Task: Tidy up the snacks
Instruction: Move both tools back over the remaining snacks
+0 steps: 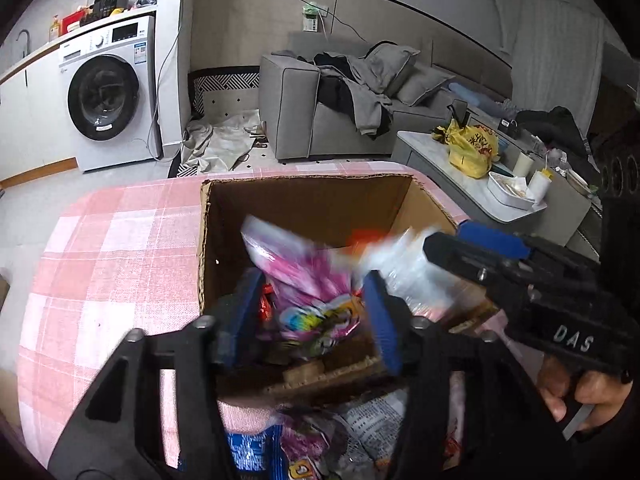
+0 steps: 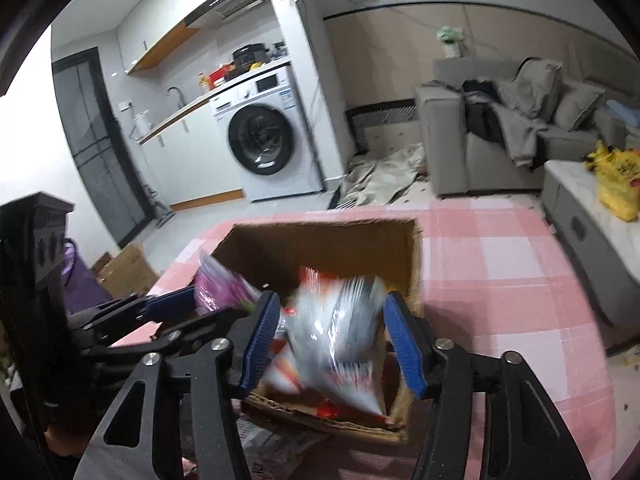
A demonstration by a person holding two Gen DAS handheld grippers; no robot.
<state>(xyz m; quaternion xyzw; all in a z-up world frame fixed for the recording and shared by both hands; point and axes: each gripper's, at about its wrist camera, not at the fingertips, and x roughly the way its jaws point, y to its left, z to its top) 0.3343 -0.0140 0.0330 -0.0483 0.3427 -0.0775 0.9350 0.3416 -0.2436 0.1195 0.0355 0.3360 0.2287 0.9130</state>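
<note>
Loose snack packets (image 1: 320,436) are seen nearest, heaped on the pink checked counter (image 1: 104,248) just in front of the cardboard box (image 1: 320,196); their print is too small to be read. Above the box's near edge the left claw (image 1: 310,314) is held with its blue pads apart, and a pink-and-white snack bag (image 1: 304,276), blurred, is caught between them without being pressed; its long axis runs up and away toward the box's far left corner. No brand can be made out on it.

Beside it the right claw (image 2: 336,340) is likewise spread, and a silver-and-red snack bag (image 2: 340,320), also blurred, is seen between its pads, clear of both, standing roughly upright and leaning slightly. "DAS" is read on the right claw's body in the left wrist view, where a hand (image 1: 576,396) is wrapped round its handle.

Both bags are placed over the open box, whose floor already holds other packets. Bare counter is left to either side of the box, and its far wall stands close to the counter's far edge.

Beyond, a washing machine (image 1: 108,92), a grey sofa (image 1: 304,108) and a yellow bag (image 1: 472,148) on a low table are visible.
</note>
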